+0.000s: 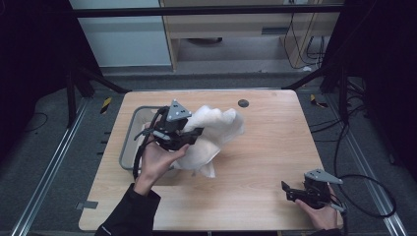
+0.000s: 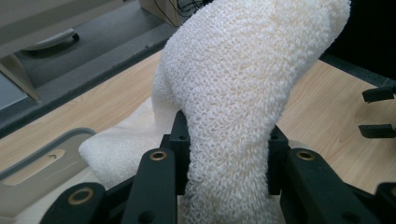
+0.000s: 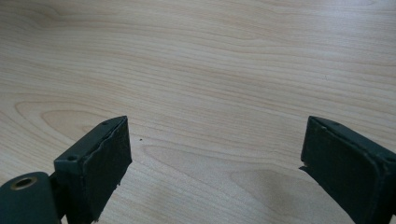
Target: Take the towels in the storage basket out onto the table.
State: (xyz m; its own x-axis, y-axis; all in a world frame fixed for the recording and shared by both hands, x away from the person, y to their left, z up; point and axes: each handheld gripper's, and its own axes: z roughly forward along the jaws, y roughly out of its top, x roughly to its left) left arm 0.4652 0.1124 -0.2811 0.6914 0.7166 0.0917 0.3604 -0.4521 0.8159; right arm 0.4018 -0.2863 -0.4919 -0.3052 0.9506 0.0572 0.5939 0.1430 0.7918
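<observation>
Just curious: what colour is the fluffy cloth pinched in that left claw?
Creamy white looped terry towel, clearest in the left gripper view.

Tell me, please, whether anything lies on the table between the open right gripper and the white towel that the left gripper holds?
Nothing visible does. Bare wooden table separates the right gripper from the white towel, which the left gripper pinches beside the grey bin.

Black two-jaw left gripper (image 1: 193, 133) topped by a grey three-cornered plate, brass-ringed screw holes behind its jaws, matching right gripper (image 1: 286, 189) trailing black cable, dark sleeve (image 1: 129, 214)
</observation>
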